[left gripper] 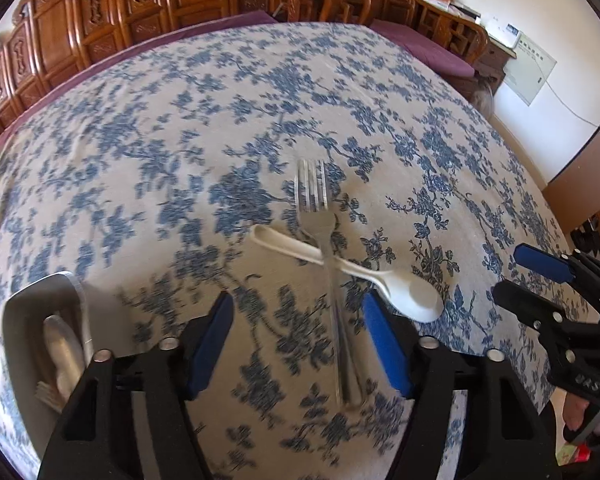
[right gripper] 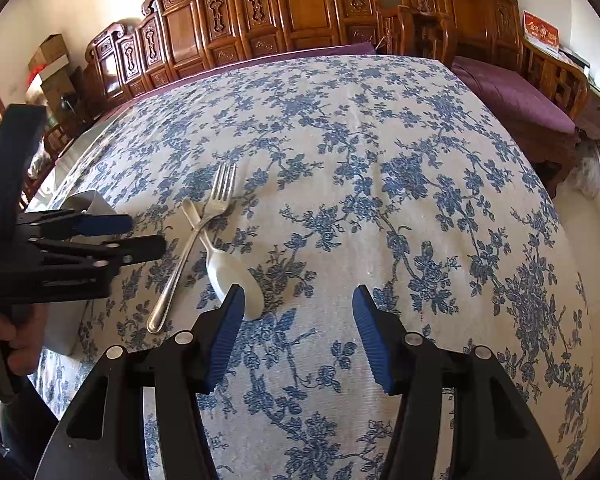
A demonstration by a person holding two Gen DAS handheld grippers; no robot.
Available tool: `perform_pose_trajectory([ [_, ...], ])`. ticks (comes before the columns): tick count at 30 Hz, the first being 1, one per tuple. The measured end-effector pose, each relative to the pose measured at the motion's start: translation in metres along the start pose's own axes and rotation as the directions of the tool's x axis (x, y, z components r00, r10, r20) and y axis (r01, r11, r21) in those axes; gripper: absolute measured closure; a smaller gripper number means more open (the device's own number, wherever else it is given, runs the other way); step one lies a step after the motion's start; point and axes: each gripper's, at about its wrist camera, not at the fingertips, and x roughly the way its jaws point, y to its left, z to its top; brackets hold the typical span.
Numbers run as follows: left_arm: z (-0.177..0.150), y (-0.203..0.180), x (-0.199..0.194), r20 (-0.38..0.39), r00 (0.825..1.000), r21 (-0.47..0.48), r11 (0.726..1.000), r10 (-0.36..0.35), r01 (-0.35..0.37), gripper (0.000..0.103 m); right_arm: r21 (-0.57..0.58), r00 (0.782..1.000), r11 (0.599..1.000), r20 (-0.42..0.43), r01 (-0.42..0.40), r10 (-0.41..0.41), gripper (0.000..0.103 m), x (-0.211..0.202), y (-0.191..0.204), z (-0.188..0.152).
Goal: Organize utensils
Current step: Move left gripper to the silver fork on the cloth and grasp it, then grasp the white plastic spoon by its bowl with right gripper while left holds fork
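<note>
A: What shows in the left wrist view?

B: The left gripper (left gripper: 298,348) hangs over a table with a blue flower cloth (left gripper: 220,120). Its blue fingers (left gripper: 210,344) are apart and hold nothing. The handle of a metal fork (left gripper: 328,264) runs down between them, but the pads do not touch it. The fork lies on top of a white spoon (left gripper: 380,280), and they make a cross. The spoon's bowl is at about 2 o'clock from the gripper. A grey tray (left gripper: 40,296) is at 9 o'clock, with white spoons inside. The right gripper (left gripper: 540,276) is at 3 o'clock.

A: And the right wrist view?

B: The right gripper (right gripper: 298,340) has its fingers (right gripper: 226,340) apart too, with only cloth between them. The white spoon (right gripper: 232,276) sits at 11 o'clock, its bowl partly behind the left finger. I cannot tell if they touch. The fork (right gripper: 192,248) is farther out at 10 o'clock. The left gripper (right gripper: 140,236) is at 9 o'clock, with the tray (right gripper: 96,204) behind it. Carved wooden chairs (right gripper: 300,12) stand at 12 o'clock.
</note>
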Motion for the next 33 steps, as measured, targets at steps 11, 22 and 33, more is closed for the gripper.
perform_pose_trajectory([
  [11,0.010,-0.007,0.032,-0.047,0.999,-0.007,1.000,-0.014,0.014,0.075,0.003,1.000,1.000,-0.007,-0.009,0.009,0.045,0.000,-0.003,-0.004],
  [22,0.005,-0.004,0.027,-0.040,0.999,-0.024,0.999,-0.025,0.024,0.097,-0.006,1.000,1.000,-0.001,-0.022,0.022,0.044,-0.004,0.003,-0.002],
  [33,-0.013,0.011,-0.006,-0.012,0.999,-0.027,0.999,-0.032,0.031,0.097,-0.039,0.999,0.998,-0.012,-0.048,0.048,0.044,0.008,0.023,0.006],
])
